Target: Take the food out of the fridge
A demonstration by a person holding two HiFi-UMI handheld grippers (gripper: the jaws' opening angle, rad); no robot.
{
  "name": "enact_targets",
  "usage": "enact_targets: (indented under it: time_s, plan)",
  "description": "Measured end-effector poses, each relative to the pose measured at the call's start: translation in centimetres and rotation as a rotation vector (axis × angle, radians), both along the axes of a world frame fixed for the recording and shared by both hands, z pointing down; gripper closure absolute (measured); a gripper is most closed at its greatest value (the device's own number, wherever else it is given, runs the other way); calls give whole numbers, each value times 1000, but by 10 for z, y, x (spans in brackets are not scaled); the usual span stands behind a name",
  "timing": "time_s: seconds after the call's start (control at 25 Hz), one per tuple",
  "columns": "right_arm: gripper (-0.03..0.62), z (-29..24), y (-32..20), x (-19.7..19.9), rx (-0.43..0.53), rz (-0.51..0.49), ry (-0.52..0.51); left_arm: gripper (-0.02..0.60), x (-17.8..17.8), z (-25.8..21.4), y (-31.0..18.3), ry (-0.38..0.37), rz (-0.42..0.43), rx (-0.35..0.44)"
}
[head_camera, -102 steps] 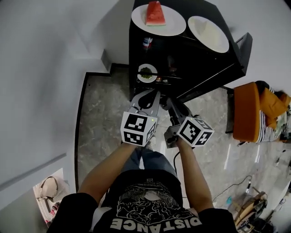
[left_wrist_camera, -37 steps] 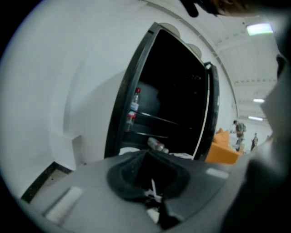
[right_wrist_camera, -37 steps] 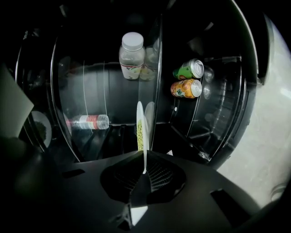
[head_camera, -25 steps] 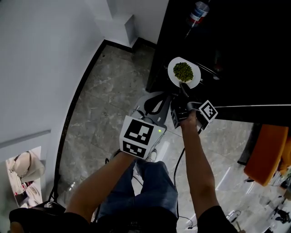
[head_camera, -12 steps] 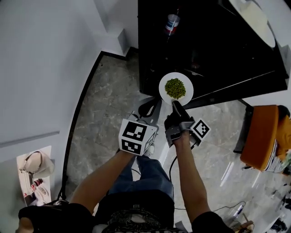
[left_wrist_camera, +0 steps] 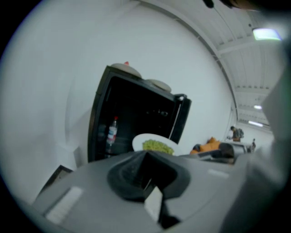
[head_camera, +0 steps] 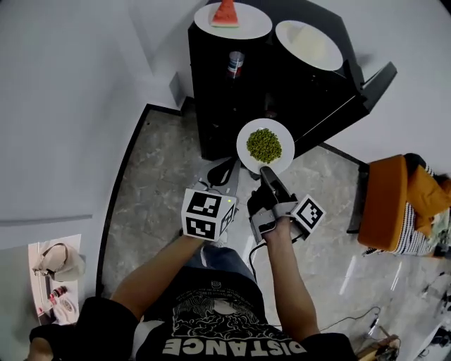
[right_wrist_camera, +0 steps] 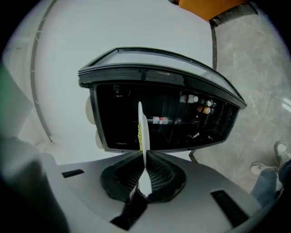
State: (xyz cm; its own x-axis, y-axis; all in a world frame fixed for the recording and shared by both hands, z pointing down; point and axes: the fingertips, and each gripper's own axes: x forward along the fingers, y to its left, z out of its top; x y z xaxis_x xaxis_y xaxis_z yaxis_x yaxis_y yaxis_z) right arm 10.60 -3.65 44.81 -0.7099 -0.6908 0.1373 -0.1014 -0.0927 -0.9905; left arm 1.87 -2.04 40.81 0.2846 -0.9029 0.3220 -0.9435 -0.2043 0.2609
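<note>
Right gripper (head_camera: 266, 171): jaws clamped on the near rim of the plate (head_camera: 248, 134); in the right gripper view the rim sits edge-on between the two ribbed pads.
Left gripper (head_camera: 224, 169): jaws together, nothing seen between them; just left of the right gripper, apart from the plate.
Plate: white and round, held about level by the right gripper alone, out in front of the open fridge (head_camera: 208, 99) and over the floor (head_camera: 162, 169).
Peas (head_camera: 263, 144): green heap in the middle of the plate.
Fridge: low black cabinet against the white wall, with a dark interior; the door (head_camera: 352, 95) is swung open to the right.
Bottle (head_camera: 235, 63): upright inside the fridge at its left side, with a red and blue label.
Fridge top: two white plates side by side; the left plate (head_camera: 250, 25) carries a watermelon slice (head_camera: 225, 13). I can't tell what lies on the right plate (head_camera: 308, 44).
Door shelves: small jars show in the right gripper view, too small to tell more.
Chair (head_camera: 384, 201): orange, to the right of the fridge, well apart from both grippers.
Person: black printed T-shirt and jeans, with both forearms reaching toward the fridge.
</note>
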Motion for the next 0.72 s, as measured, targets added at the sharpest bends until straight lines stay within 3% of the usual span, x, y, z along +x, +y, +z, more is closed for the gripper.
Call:
enact_targets:
  time_s: [0.24, 0.72]
  plan:
    - [582, -43, 15, 8, 18, 21, -34, 580, 10, -41, 15, -25, 16, 64]
    - [582, -69, 17, 9, 75, 15, -33, 581, 17, -61, 18, -38, 21, 123]
